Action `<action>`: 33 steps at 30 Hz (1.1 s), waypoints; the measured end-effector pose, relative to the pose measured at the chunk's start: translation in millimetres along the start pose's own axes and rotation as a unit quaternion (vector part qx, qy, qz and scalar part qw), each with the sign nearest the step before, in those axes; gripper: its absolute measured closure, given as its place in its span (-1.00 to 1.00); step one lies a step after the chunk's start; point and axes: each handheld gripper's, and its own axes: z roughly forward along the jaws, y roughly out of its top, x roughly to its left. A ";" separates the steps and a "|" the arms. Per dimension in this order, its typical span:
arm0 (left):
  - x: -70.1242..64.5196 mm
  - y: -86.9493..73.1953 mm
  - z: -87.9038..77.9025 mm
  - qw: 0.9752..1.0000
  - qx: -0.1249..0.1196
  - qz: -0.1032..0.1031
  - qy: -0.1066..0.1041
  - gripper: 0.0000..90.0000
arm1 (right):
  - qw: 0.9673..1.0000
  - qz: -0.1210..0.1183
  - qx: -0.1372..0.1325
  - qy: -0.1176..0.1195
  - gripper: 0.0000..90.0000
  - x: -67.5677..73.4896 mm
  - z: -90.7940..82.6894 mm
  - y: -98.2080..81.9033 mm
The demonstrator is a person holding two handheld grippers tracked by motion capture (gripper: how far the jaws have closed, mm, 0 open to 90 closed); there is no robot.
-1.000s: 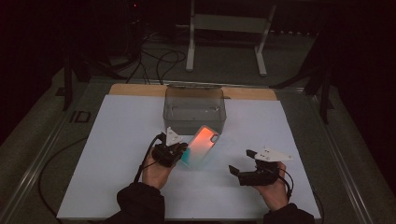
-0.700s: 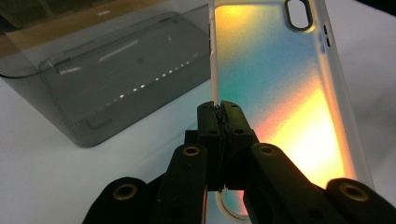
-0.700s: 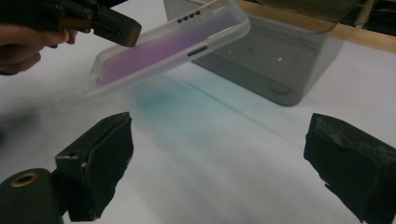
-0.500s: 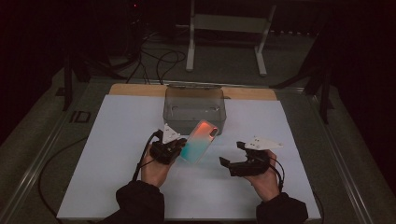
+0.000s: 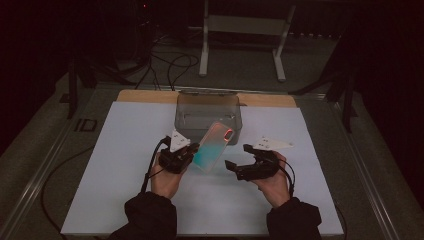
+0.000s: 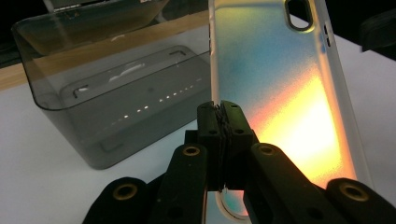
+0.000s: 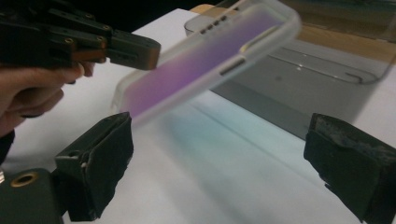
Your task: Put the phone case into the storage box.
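One phone case (image 5: 214,146), iridescent and translucent, is held tilted above the white table (image 5: 115,150), its camera-cutout end pointing far and right toward the single smoky clear plastic box (image 5: 208,116) that stands at the table's far middle. The left tool (image 5: 192,148) has its two jaws pressed together on the case's near left edge, seen plainly in the left gripper view (image 6: 221,121). The right tool (image 5: 237,161) sits just right of the case, its two jaws spread wide apart with nothing between them; in the right gripper view (image 7: 219,172) the case (image 7: 205,60) hangs just beyond them. Two hands and two tools in all.
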 end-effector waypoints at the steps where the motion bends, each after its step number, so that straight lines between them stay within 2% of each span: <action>1: -0.5 0.9 -0.4 1.000 -0.002 0.002 0.001 0.98 | 1.000 0.003 0.002 0.002 -0.82 0.5 2.1 1.9; 9: -4.6 5.7 -4.3 1.000 -0.020 0.004 0.002 0.98 | 0.999 0.034 -0.009 0.025 -0.82 1.9 14.2 17.8; 12: -5.4 6.3 -5.7 1.000 -0.028 0.001 0.002 0.98 | 0.999 0.040 -0.008 0.026 -0.80 4.2 19.0 20.7; 17: -7.0 6.5 -6.3 0.999 -0.033 -0.002 0.005 0.98 | 0.998 0.058 -0.014 0.012 -0.39 9.5 24.2 23.8; 19: -7.6 6.5 -6.6 0.999 -0.037 -0.005 0.006 0.98 | 0.997 0.072 -0.020 0.007 -0.14 10.4 25.0 25.2; 21: -8.1 6.7 -6.9 0.999 -0.039 -0.006 0.008 0.98 | 0.997 0.076 -0.024 0.006 0.13 12.9 25.8 26.3; 25: -9.4 6.6 -7.4 0.999 -0.046 -0.012 0.010 0.98 | 0.996 0.084 -0.024 -0.006 0.34 17.1 27.5 27.6; 31: -11.7 4.1 -5.8 0.999 -0.047 -0.020 0.014 0.98 | 0.992 0.125 -0.027 -0.006 0.57 17.6 28.1 30.2; 32: -11.7 4.1 -5.8 0.999 -0.047 -0.020 0.014 0.98 | 0.992 0.125 -0.027 -0.006 0.57 17.6 28.1 30.2; 33: -12.7 3.1 -4.7 0.999 -0.045 -0.024 0.011 0.98 | 0.989 0.149 -0.024 -0.002 0.63 17.4 28.0 31.5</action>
